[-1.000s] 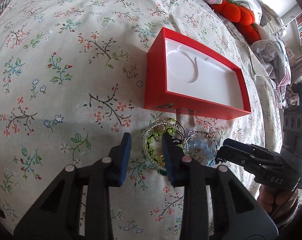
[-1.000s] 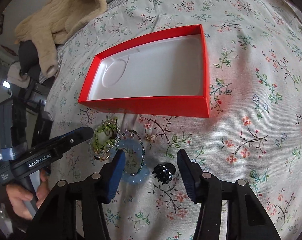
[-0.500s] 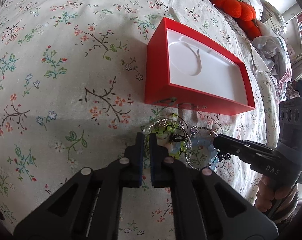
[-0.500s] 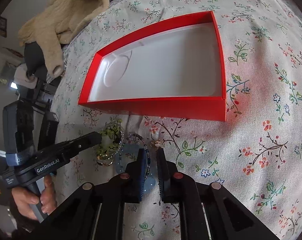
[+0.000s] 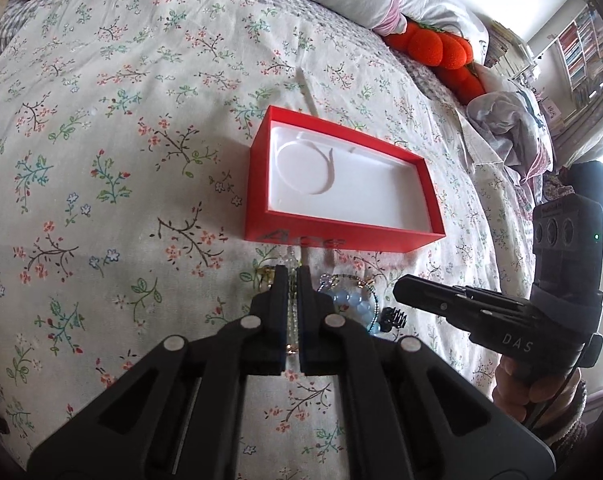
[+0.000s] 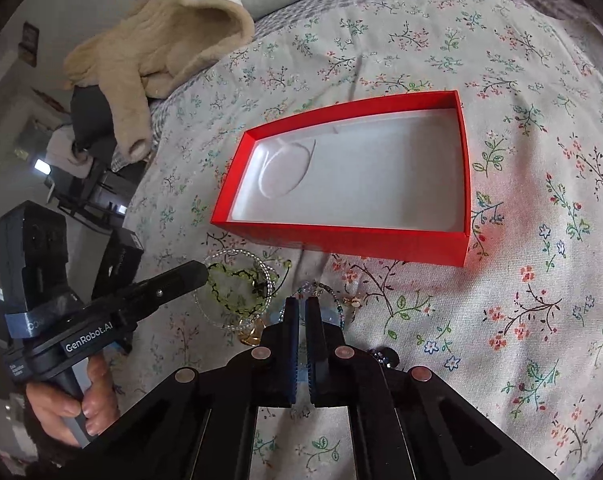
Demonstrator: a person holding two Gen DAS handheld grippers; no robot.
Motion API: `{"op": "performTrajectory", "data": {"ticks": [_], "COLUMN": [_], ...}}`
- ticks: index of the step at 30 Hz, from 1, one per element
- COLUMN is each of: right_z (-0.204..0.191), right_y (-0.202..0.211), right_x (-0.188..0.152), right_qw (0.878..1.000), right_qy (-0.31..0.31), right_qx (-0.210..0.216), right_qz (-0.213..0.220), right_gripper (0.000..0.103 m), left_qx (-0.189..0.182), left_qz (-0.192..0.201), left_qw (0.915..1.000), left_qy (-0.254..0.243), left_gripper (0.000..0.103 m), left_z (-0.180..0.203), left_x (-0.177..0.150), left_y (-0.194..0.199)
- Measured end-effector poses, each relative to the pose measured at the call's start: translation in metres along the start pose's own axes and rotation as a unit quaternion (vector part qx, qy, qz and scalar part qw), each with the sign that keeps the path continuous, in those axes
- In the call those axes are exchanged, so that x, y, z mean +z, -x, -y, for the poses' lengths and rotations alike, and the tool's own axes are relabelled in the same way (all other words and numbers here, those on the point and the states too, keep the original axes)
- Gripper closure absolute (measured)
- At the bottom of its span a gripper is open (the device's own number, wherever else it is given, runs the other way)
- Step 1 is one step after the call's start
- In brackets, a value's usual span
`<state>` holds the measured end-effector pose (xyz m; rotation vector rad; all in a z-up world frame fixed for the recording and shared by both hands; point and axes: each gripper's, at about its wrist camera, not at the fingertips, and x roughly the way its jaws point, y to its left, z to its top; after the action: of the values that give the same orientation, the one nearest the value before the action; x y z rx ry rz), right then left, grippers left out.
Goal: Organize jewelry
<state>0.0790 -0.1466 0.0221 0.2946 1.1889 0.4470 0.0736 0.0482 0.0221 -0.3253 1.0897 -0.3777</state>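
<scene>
The red box (image 5: pixel 343 236), white-lined and holding nothing, serves as the landmark; it lies open-topped on the floral bedspread (image 5: pixel 101 152). All jewelry lies just off its near long wall.

The left gripper (image 5: pixel 292 276) is clenched on a clear and green beaded bracelet (image 6: pixel 237 284), a strand of which shows between its pads. The right gripper (image 6: pixel 301 306) has just been closing and is now clenched; the blue beaded bracelet (image 5: pixel 351 304) lies directly beneath its tips and a bluish edge shows between the pads, so it appears to be gripping that bracelet, though the contact is partly hidden. A small black hair claw (image 5: pixel 393 316) sits on the far side of the blue bracelet from the box. A small gold-coloured piece (image 6: pixel 353 301) rests between the bracelets and the box wall.

Handling judgement: the bracelets are light, limp and strung on thin cord. They will droop and swing when raised, and loops may snag on each other, since the two lie touching or overlapping. A pinch across the strand is the sensible hold; the smooth beads could slip out.

Clearance: the box wall is upright and stands taller than the jewelry, so each piece must clear the rim before release. The box interior offers ample room. The two grippers work close together, so a knock between them is a risk.
</scene>
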Motion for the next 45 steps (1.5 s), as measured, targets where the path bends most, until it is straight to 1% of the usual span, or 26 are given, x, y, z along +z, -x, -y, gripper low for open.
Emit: {"op": "performTrajectory", "data": {"ticks": [1,4,5,7,10,12,13,15,16,18,19,20,23,25,26,27,29,30,31,32,33,35,37,41,43,45], "right_z": [-0.002,-0.007,-0.005,-0.004,0.0,0.003,0.005,0.007,0.008,0.011,0.012,0.013,0.015,0.017,0.018,0.018,0.021,0.021,0.023,0.023,0.024,0.022,0.018,0.009,0.007,0.003], "right_y": [0.002,0.005,0.009,0.011,0.011,0.009,0.007,0.004,0.002,0.0,-0.001,-0.002,-0.007,-0.011,-0.015,-0.019,-0.028,-0.031,-0.033,-0.034,-0.034,-0.03,-0.024,-0.006,0.0,0.004], "right_x": [0.0,-0.001,-0.001,-0.003,-0.005,-0.006,-0.007,-0.007,-0.007,-0.007,-0.007,-0.006,-0.004,-0.004,-0.003,-0.003,-0.003,-0.003,-0.003,-0.004,-0.003,-0.003,-0.003,-0.001,-0.001,0.0], "right_qw": [1.0,1.0,1.0,1.0,1.0,1.0,1.0,1.0,1.0,0.999,0.999,0.999,0.999,0.999,0.999,0.999,0.999,0.998,0.998,0.998,0.999,0.999,0.999,1.0,1.0,1.0], "right_qy": [0.002,0.002,0.002,0.002,-0.005,-0.008,-0.01,-0.011,-0.011,-0.012,-0.014,-0.017,-0.02,-0.024,-0.027,-0.029,-0.034,-0.036,-0.036,-0.036,-0.037,-0.034,-0.027,-0.013,-0.009,0.0], "right_qx": [-0.002,-0.001,-0.001,-0.002,-0.004,-0.012,-0.017,-0.027,-0.029,-0.036,-0.037,-0.036,-0.034,-0.028,-0.027,-0.026,-0.025,-0.026,-0.029,-0.027,-0.021,-0.023,-0.017,-0.01,-0.004,-0.012], "right_qz": [0.003,0.008,0.01,0.012,0.012,0.007,0.004,-0.004,-0.008,-0.011,-0.01,-0.006,-0.007,-0.012,-0.017,-0.023,-0.033,-0.036,-0.036,-0.034,-0.03,-0.022,-0.014,0.009,0.014,0.019], "right_gripper": [0.1,0.1,0.1,0.098,0.097,0.087,0.084,0.083,0.079,0.064,0.046,0.04,0.041,0.046,0.053,0.057,0.07,0.074,0.085,0.093,0.094,0.099,0.1,0.1,0.1,0.098], "left_qx": [-0.005,-0.037,-0.041,-0.032,-0.013,0.005,0.015,0.03,0.035,0.045,0.051,0.055,0.064,0.068,0.07,0.073,0.079,0.083,0.084,0.085,0.083,0.076,0.065,0.049,0.047,0.05], "left_qz": [0.003,0.015,0.017,0.019,0.016,0.018,0.021,0.024,0.022,0.016,0.013,0.01,0.003,-0.001,-0.003,-0.005,-0.008,-0.009,-0.01,-0.011,-0.013,-0.012,-0.005,0.011,0.019,0.026], "left_qw": [1.0,0.9992,0.999,0.9993,0.9998,0.9998,0.9996,0.9992,0.9991,0.9988,0.9986,0.9984,0.9979,0.9976,0.9975,0.9973,0.9968,0.9965,0.9963,0.9963,0.9964,0.997,0.9978,0.9988,0.9987,0.9984], "left_qy": [-0.001,-0.001,-0.002,-0.003,0.005,0.009,0.009,0.008,0.009,0.011,0.011,0.01,0.009,0.008,0.007,0.007,0.006,0.006,0.008,0.009,0.011,0.01,0.006,-0.001,-0.004,-0.004], "left_gripper": [0.098,0.098,0.098,0.098,0.099,0.098,0.098,0.099,0.098,0.098,0.098,0.099,0.098,0.098,0.098,0.098,0.098,0.098,0.098,0.098,0.099,0.098,0.098,0.098,0.098,0.098], "left_z": [0.001,0.005,0.009,0.01,0.005,-0.001,-0.004,-0.009,-0.012,-0.018,-0.02,-0.022,-0.026,-0.029,-0.03,-0.031,-0.033,-0.034,-0.036,-0.036,-0.036,-0.035,-0.03,-0.019,-0.014,-0.01], "left_x": [-0.001,0.002,0.003,0.002,0.003,0.003,0.003,0.003,0.003,0.001,0.0,-0.001,-0.004,-0.005,-0.006,-0.006,-0.006,-0.006,-0.006,-0.006,-0.006,-0.006,-0.005,-0.003,-0.002,-0.001], "left_y": [0.003,0.009,0.01,0.01,0.008,0.01,0.011,0.014,0.014,0.012,0.01,0.009,0.006,0.004,0.004,0.003,0.0,0.0,-0.001,-0.002,-0.002,-0.001,0.002,0.01,0.014,0.017]}}
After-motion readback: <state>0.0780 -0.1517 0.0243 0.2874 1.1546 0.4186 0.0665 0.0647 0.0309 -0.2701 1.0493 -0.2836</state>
